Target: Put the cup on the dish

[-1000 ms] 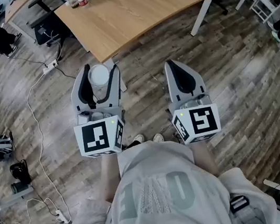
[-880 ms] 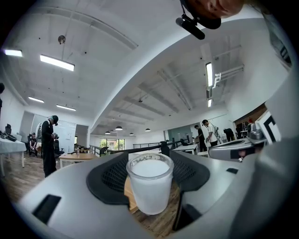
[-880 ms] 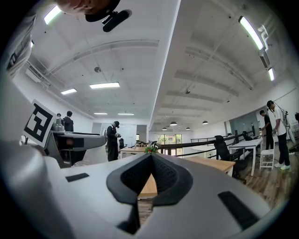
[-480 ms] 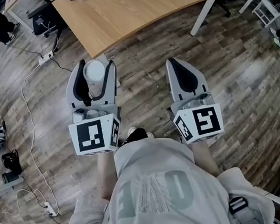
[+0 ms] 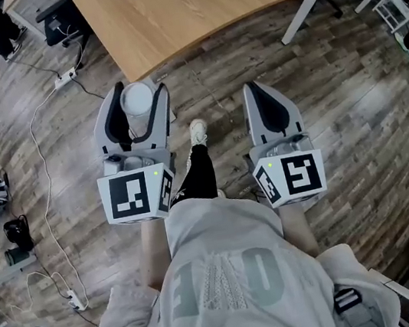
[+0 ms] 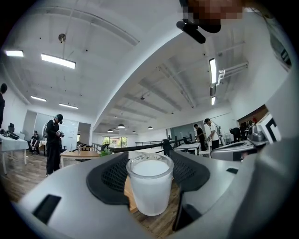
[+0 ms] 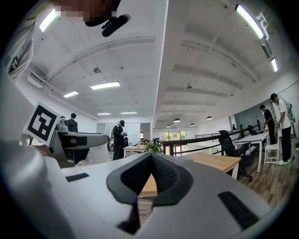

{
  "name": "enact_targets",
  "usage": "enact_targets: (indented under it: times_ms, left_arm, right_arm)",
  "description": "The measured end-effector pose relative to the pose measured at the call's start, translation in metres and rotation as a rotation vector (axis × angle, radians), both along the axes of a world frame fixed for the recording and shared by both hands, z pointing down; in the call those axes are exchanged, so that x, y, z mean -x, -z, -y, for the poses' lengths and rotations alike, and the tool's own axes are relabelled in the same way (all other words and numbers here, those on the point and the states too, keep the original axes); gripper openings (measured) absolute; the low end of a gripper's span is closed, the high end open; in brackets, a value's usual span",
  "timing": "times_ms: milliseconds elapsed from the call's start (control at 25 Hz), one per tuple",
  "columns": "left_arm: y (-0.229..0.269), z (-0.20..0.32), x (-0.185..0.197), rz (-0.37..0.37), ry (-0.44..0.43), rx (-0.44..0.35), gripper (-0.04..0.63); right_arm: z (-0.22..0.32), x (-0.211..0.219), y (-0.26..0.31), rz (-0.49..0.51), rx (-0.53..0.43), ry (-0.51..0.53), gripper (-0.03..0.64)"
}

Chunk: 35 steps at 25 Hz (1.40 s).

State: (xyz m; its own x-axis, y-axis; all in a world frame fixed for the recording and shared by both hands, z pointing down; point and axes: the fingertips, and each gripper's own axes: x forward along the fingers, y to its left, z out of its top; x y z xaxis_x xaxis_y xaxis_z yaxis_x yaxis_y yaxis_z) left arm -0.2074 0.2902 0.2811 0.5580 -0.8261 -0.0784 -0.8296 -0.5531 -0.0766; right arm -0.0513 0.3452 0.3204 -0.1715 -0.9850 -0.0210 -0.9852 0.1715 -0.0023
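Left gripper [image 5: 139, 100] jaws are clamped on the frosted cup [image 6: 149, 184], held over the floor short of the desk's [image 5: 194, 5] near edge. Right gripper [image 5: 255, 94] jaws meet, empty. No dish shows; the placing is not yet done.

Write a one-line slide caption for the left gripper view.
Left gripper shut on a frosted white cup, held upright between its jaws.

The shirt [image 5: 223, 281] bears large pale characters, seen from above; one looks like a 0, the rest cannot be made out. A black-and-white square marker stands on the cube [image 5: 134, 196] of the left gripper [image 5: 138, 92]; another stands on the cube [image 5: 294, 177] of the right gripper [image 5: 249, 91].
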Motion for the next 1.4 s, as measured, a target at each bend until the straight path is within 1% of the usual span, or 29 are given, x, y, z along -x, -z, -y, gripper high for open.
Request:
enact_targets:
  times_ms: [160, 360, 680, 1080, 1200, 1400]
  left_arm:
    - [0.000, 0.029, -0.016, -0.010, -0.033, -0.025, 0.278]
    - [0.002, 0.069, -0.041, -0.019, -0.071, -0.027, 0.278]
    - [0.007, 0.171, -0.066, -0.041, -0.096, -0.004, 0.278]
    - [0.030, 0.297, -0.102, -0.057, -0.130, -0.026, 0.278]
    - [0.032, 0.325, -0.106, -0.060, -0.137, -0.030, 0.278]
    - [0.028, 0.362, -0.118, -0.067, -0.149, -0.012, 0.278]
  right_arm:
    - [0.027, -0.012, 0.001, -0.025, -0.017, -0.021, 0.018]
    - [0.069, -0.031, -0.001, -0.040, 0.001, -0.036, 0.018]
    - [0.163, -0.049, 0.004, -0.067, 0.033, -0.042, 0.018]
    - [0.291, -0.088, 0.027, -0.074, 0.019, -0.066, 0.018]
    - [0.318, -0.087, 0.030, -0.083, 0.018, -0.055, 0.018]
    - [0.353, -0.093, 0.025, -0.084, 0.043, -0.057, 0.018]
